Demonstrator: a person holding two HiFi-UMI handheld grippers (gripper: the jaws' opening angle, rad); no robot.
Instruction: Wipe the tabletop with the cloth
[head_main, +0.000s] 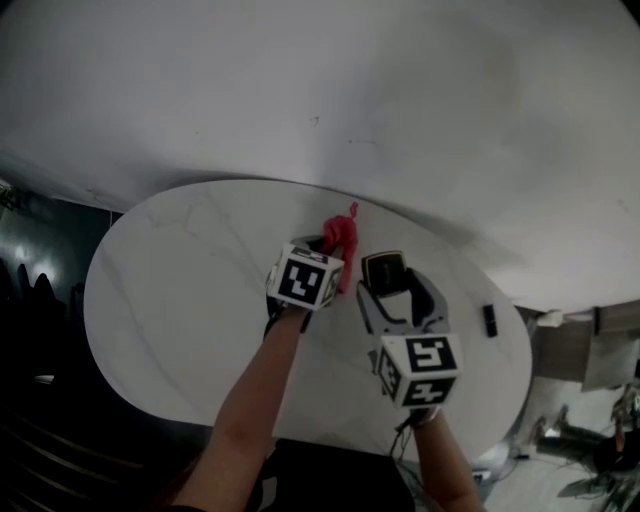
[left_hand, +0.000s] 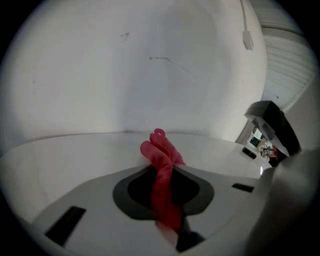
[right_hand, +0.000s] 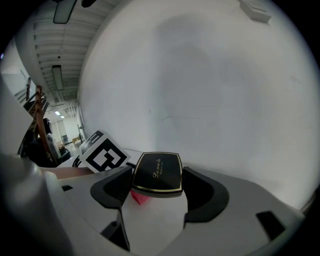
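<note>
Cloth (head_main: 340, 240), red and bunched, is pinched between the closed jaws of the left gripper (head_main: 318, 250) over the far middle of the white oval tabletop (head_main: 180, 290); its loose end sticks out past the jaw tips, and whether it touches the surface cannot be told. Just to the right, the right gripper (head_main: 392, 288) clamps a flat black case (right_hand: 156, 172) with a gold rim. A small dark object (head_main: 490, 320) lies near the table's right edge
</note>
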